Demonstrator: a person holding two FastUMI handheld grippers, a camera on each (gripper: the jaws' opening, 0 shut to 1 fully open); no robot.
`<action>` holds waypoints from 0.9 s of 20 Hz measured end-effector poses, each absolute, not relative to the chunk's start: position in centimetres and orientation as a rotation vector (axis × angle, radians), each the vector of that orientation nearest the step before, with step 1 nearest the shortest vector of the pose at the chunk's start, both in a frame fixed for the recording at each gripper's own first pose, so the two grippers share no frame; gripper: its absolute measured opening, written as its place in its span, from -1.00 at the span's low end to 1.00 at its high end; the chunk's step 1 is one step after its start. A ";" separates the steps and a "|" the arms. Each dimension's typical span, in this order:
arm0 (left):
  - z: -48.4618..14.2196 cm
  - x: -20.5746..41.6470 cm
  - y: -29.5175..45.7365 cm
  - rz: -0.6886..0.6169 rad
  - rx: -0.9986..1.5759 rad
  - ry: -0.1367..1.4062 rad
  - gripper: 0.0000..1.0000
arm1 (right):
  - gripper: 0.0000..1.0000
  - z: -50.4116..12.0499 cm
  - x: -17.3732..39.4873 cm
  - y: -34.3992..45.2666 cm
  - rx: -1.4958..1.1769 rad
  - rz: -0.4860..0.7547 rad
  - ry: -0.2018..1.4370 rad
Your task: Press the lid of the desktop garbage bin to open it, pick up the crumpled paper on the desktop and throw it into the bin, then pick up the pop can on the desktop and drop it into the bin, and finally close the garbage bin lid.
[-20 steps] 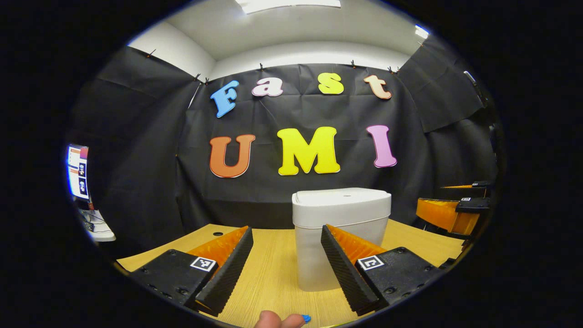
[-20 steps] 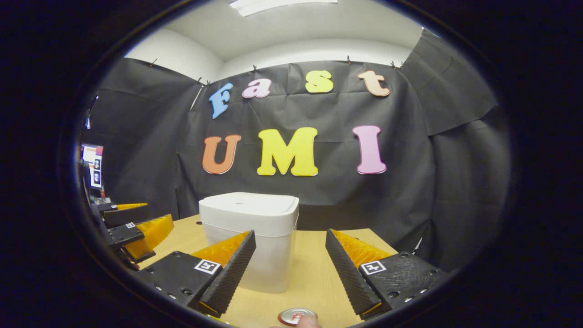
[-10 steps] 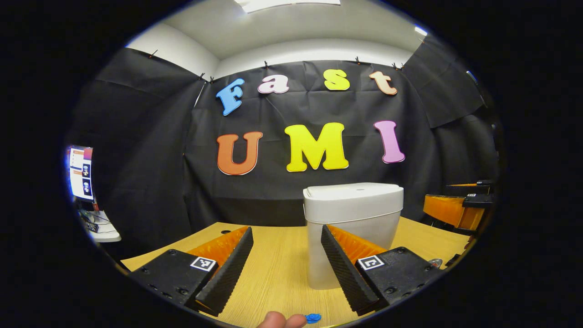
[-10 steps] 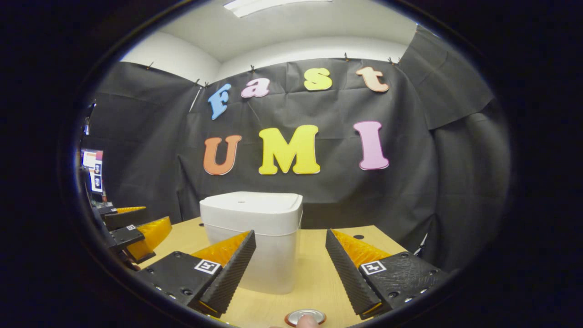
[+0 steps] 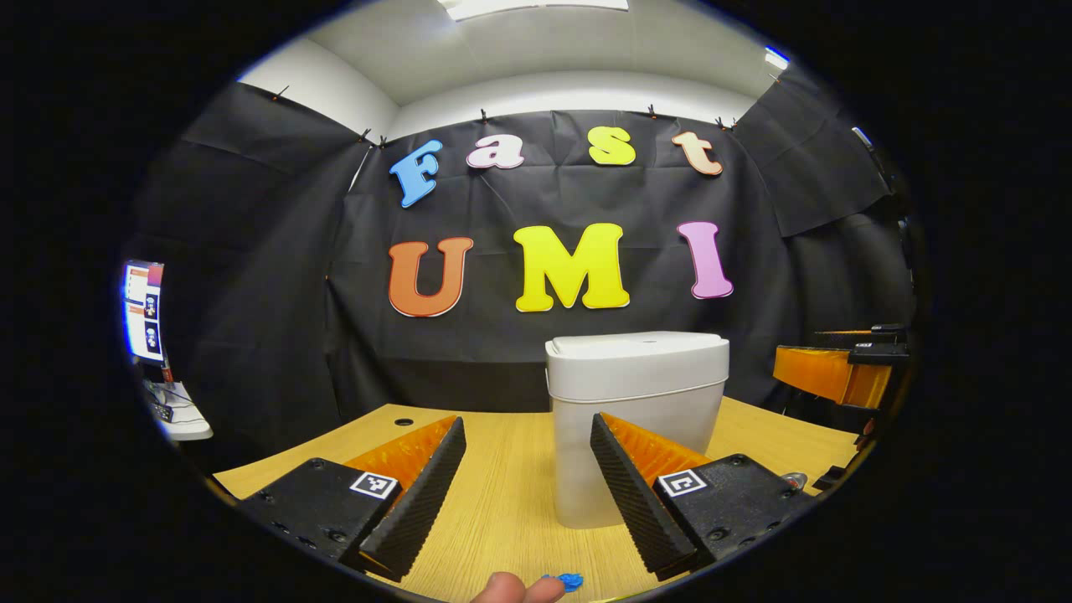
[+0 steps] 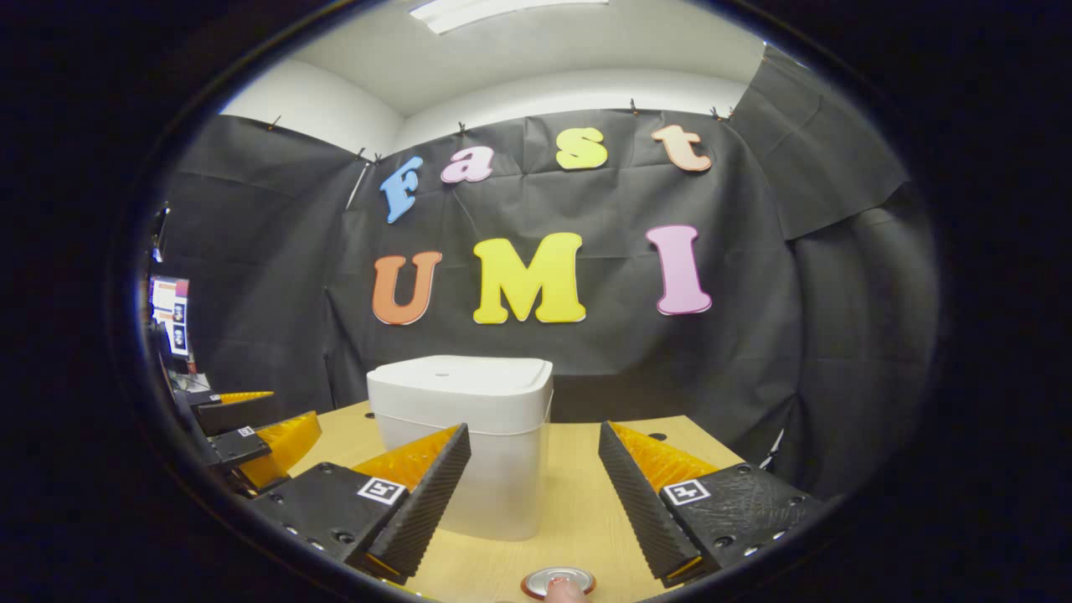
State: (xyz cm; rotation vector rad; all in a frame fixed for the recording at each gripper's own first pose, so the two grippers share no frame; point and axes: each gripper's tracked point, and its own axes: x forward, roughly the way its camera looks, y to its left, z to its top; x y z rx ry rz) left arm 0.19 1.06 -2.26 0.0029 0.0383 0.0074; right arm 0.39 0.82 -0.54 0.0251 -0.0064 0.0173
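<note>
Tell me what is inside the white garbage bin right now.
That cannot be seen: the garbage bin has its lid shut flat on top, and its white walls are opaque. The pop can is outside it, upright on the desktop.

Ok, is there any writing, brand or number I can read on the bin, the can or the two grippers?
No readable text on any of them.
garbage bin: plain, no writing.
pop can: its top rim is in sight, nothing legible.
left gripper and right gripper: square coded tags on the finger mounts, patterns rather than words.
screen off to the side: too small to read.
</note>
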 end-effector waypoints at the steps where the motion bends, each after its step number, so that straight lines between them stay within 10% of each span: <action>1: -2.4 0.1 0.9 -0.001 0.002 0.043 0.94 | 0.94 -0.4 0.2 0.8 0.022 0.018 -0.006; 14: -4.8 -0.3 0.3 -0.044 0.006 0.078 0.94 | 0.35 0.8 2.4 5.1 -0.018 0.143 0.071; 16: -5.0 -0.2 0.4 -0.047 -0.003 0.081 0.94 | -0.52 1.7 3.0 6.0 0.008 0.174 0.083; 18: -5.2 -0.3 0.6 -0.049 -0.012 0.083 0.94 | -0.51 2.8 3.6 6.8 0.000 0.191 0.083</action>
